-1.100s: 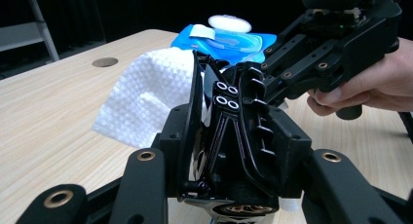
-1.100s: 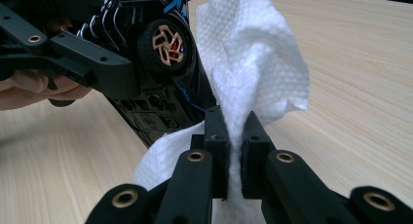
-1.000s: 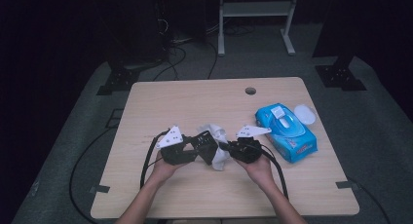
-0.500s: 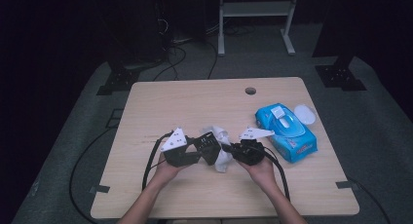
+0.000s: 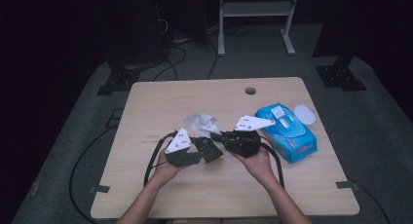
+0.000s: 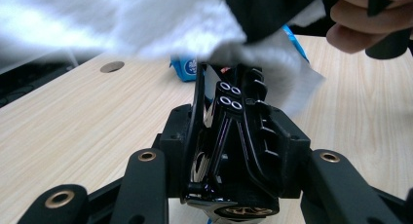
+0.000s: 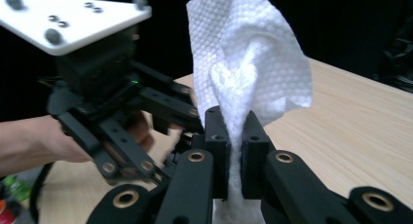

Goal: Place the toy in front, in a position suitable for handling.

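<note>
My left gripper (image 5: 210, 149) (image 6: 236, 131) is shut on a glossy black folded thing (image 6: 228, 112) that looks like a pair of glasses, held just above the table. My right gripper (image 5: 220, 135) (image 7: 233, 134) is shut on a white textured wipe (image 7: 248, 53) (image 5: 200, 121), pinched at its lower part so the rest fans out above the jaws. The wipe (image 6: 146, 24) hangs right over and against the black thing. In the right gripper view the left gripper's white plate (image 7: 73, 19) is close at the left, with the person's hand behind it.
A blue wipe pack (image 5: 287, 134) (image 6: 187, 68) lies on the wooden table (image 5: 195, 195) just right of my right hand, with a white round lid (image 5: 305, 114) beside it. A cable hole (image 5: 250, 91) sits near the far edge. Dark floor and stands surround the table.
My right gripper has risen with the wipe, which now spreads out above and beyond the two grippers. The left gripper has stayed about where it was.
</note>
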The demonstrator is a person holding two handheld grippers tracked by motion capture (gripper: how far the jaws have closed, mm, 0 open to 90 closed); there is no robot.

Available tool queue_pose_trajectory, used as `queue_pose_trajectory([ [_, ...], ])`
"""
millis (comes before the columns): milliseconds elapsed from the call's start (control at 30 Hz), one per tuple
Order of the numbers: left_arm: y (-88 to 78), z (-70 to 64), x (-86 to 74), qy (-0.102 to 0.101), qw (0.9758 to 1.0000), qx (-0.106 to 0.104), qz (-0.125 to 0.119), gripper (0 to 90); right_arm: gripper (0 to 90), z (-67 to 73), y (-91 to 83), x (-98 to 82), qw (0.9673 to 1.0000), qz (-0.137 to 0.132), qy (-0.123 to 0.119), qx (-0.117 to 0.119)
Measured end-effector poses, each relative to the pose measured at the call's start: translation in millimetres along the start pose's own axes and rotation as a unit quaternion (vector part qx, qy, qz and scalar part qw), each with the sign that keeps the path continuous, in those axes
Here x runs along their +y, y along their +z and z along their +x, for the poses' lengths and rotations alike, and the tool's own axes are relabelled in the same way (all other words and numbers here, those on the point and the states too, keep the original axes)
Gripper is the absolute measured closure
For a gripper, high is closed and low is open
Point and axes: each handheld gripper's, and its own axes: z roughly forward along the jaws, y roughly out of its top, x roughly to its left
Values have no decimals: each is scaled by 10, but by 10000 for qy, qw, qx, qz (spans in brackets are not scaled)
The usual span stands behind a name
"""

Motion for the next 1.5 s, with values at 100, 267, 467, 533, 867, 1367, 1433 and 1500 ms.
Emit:
queue_pose_trajectory([
  [100,-11,15,-3,-31,10000,-7,21,585,847,28,75,-9,9999,111,-88,38],
  [267,-7,12,13,1,10000,-7,30,585,848,5,65,-23,9998,167,-130,-23],
  [467,7,-7,30,32,10000,-28,15,584,849,-1,14,-9,9990,308,-254,-187],
  [533,13,-12,32,31,10000,-40,0,583,850,12,2,-7,9987,338,-300,-230],
  [867,60,76,-34,-346,9993,-117,89,458,853,23,-5,17,9975,436,-364,-423],
  [1367,51,38,-63,-110,9999,-101,-54,610,851,9,10,-3,9994,264,-174,-126],
  [1433,43,41,-66,-121,9999,-79,-61,610,852,-26,11,-15,9995,255,-112,-135],
  [1500,43,46,-70,-123,9999,-85,-86,610,852,-70,-9,-22,9994,259,-89,-216],
])
